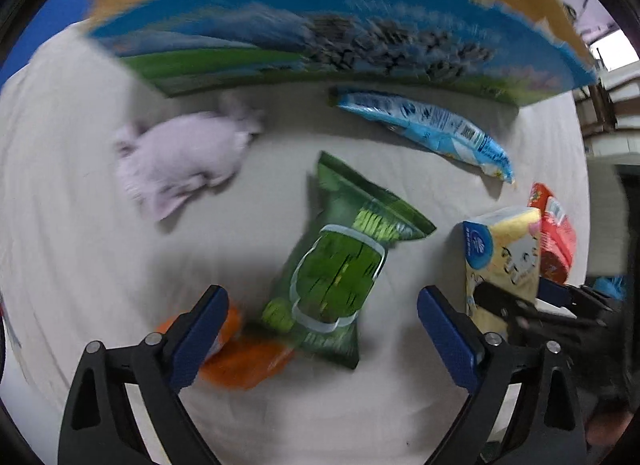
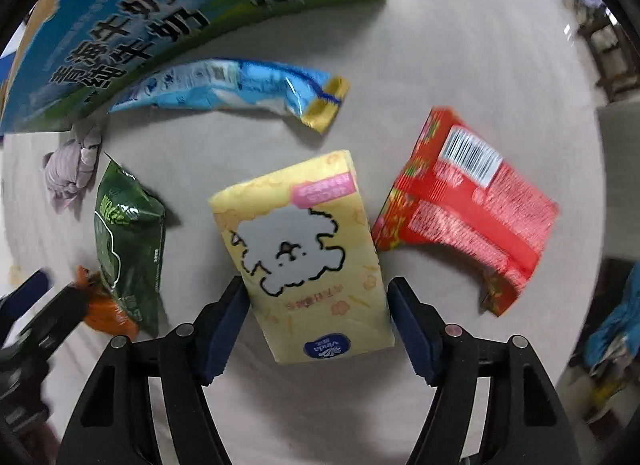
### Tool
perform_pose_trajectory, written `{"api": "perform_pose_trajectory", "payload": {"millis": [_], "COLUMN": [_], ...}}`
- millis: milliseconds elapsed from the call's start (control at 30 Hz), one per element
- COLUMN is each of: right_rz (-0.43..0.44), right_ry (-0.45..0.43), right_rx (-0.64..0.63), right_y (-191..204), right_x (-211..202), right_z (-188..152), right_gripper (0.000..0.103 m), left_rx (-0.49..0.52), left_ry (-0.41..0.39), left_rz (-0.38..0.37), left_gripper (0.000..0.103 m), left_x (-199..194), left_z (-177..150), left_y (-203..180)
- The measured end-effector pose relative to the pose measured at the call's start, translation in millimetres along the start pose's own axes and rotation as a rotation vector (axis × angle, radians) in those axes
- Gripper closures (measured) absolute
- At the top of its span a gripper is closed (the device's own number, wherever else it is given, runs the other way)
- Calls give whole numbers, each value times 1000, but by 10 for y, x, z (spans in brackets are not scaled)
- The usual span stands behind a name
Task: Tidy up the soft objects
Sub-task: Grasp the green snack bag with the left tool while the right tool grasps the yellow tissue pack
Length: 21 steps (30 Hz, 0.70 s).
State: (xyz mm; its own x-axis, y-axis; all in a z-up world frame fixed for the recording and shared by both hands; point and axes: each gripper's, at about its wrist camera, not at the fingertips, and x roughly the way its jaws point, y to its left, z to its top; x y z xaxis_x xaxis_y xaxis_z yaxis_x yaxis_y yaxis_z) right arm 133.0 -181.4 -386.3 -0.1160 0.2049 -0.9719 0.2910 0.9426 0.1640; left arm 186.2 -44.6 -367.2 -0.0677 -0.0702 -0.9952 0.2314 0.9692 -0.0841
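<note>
My right gripper (image 2: 318, 307) is open, its jaws either side of the near end of a yellow tissue pack (image 2: 304, 249) with a white dog print; the left pad looks close to touching it. My left gripper (image 1: 322, 319) is open above the near end of a green snack bag (image 1: 340, 265), which lies partly over an orange bag (image 1: 244, 357). A pale purple soft toy (image 1: 180, 157) lies at the left. A blue packet (image 1: 428, 129) lies in front of the box. A red packet (image 2: 468, 205) lies right of the tissue pack.
An open cardboard box (image 1: 320, 41) with a blue and green printed side stands at the back of the white cloth-covered surface (image 1: 80, 265). The right gripper and tissue pack also show in the left wrist view (image 1: 504, 261). Dark furniture stands at the right.
</note>
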Motion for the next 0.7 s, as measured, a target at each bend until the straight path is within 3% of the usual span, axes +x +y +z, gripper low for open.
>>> {"api": "perform_pose_trajectory", "payload": {"millis": [33, 67, 100, 200, 300, 500, 600, 700], "right_rz": [3, 5, 7, 5, 11, -52, -85, -74], "right_ry": [6, 13, 19, 31, 23, 54, 52, 31], "right_rx": [-8, -13, -17, -8, 2, -56, -80, -90], "right_y": [12, 21, 29, -10, -75, 46, 99, 114], "right_x": [12, 25, 33, 116, 81, 205, 258, 197], "right_z": [12, 23, 36, 149, 297, 394, 412, 372], "right_gripper": [29, 29, 29, 29, 31, 32, 34, 36], "left_rx": [7, 8, -10, -82, -147, -94, -107, -128], "left_ry": [13, 28, 46, 50, 69, 46, 17, -16], "left_rz": [-3, -14, -20, -33, -56, 7, 7, 12], "left_gripper": [27, 47, 55, 59, 55, 57, 65, 66], "left_x": [64, 125, 190, 193, 241, 356, 270, 91], "left_z": [34, 59, 70, 19, -68, -137, -222, -318], "left_y": [-22, -32, -20, 54, 134, 58, 33, -8]}}
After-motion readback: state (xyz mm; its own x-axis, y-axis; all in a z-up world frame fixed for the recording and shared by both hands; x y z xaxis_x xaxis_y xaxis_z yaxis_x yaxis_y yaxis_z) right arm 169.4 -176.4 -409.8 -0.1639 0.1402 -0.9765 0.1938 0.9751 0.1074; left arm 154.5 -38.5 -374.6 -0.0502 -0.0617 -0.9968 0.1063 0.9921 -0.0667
